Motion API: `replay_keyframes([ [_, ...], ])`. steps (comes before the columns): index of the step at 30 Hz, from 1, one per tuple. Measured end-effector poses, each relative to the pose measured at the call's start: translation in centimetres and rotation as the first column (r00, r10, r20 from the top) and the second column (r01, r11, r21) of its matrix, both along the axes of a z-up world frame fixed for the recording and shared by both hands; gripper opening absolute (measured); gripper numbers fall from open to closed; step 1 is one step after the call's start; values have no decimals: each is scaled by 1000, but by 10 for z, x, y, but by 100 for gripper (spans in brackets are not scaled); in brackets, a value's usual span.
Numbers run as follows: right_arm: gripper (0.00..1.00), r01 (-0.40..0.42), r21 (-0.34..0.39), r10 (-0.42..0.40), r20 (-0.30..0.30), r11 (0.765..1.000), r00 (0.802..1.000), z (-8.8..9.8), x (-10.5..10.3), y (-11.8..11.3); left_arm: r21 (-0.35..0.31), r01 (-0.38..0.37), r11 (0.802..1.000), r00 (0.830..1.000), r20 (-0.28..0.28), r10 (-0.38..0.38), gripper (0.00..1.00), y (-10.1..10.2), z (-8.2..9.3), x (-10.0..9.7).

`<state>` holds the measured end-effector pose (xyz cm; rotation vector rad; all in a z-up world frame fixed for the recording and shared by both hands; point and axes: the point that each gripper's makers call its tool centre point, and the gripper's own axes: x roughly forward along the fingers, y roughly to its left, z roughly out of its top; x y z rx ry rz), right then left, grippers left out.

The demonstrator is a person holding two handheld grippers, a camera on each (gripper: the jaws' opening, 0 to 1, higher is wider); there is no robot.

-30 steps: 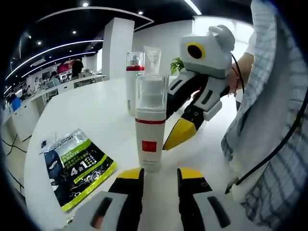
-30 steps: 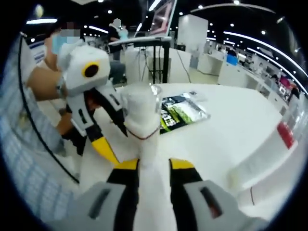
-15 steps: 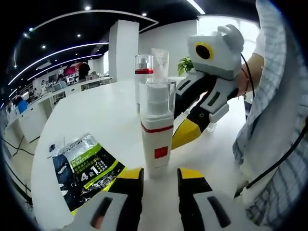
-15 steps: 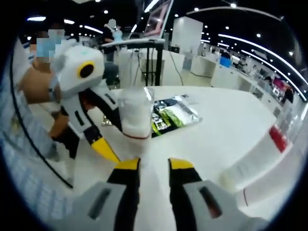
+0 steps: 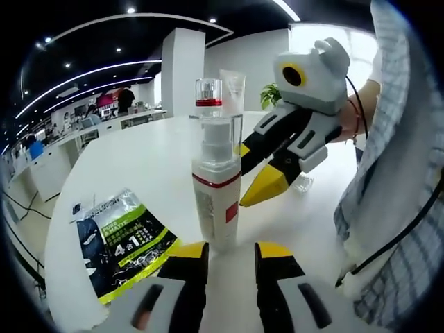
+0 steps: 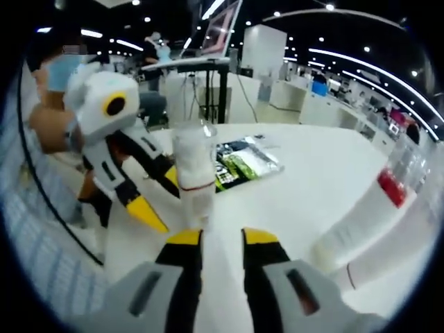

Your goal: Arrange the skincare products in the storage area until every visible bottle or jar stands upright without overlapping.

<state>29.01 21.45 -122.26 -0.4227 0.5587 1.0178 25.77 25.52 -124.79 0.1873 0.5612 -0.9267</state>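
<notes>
A white pump bottle (image 5: 216, 191) with a red band and clear cap stands upright on the white table (image 5: 146, 156), just past the yellow tips of my left gripper (image 5: 230, 251), whose jaws stand apart with nothing between them. My right gripper (image 5: 251, 175) reaches in from the right, its jaws apart beside the bottle. In the right gripper view the same bottle (image 6: 193, 177) stands free ahead of my right gripper (image 6: 220, 239), and the left gripper (image 6: 165, 202) is at its left. Behind stand a second red-banded bottle (image 5: 208, 94) and a clear tube (image 5: 232, 87).
A green and black sachet pack (image 5: 121, 239) lies flat on the table left of the bottle, also the sachet pack (image 6: 239, 161) beyond it. Two tall white bottles (image 6: 361, 222) loom close at the right. A person's plaid sleeve (image 5: 395, 173) is at the right.
My right gripper has drawn back; the bottle that sat between its jaws now stands free beyond its tips. In the left gripper view its red label now faces right.
</notes>
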Motion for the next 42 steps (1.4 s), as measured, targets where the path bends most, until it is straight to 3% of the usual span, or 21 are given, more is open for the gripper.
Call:
replay_keyframes([
  [11, 21, -22, 12, 22, -4, 1000, 1000, 3, -5, 3, 35, -39, 999, 998, 55, 37, 22, -2, -1, 14],
  [14, 21, -19, 1, 19, -1, 1000, 1000, 3, -4, -1, 15, -50, 999, 997, 58, 49, 21, -3, 1, 16],
  [22, 20, 23, -13, -23, 10, 1000, 1000, 6, -2, -17, 9, -53, 999, 996, 66, 52, 19, -11, -1, 19],
  [29, 20, 113, -13, -112, 19, 994, 993, 7, 1, -44, 14, -27, 1000, 997, 72, 26, 19, -27, -1, 27],
  [32, 20, 164, -15, -164, 28, 986, 986, 9, 3, -59, 11, -16, 1000, 997, 70, 15, 19, -36, -1, 35],
  [38, 20, 349, 4, -348, 83, 937, 934, 21, 15, -102, 11, 29, 1000, 997, 77, -30, 19, -63, 0, 48],
  [42, 20, 405, 5, -403, 97, 914, 910, 25, 16, -120, 14, 54, 998, 994, 96, -55, 19, -84, 1, 61],
])
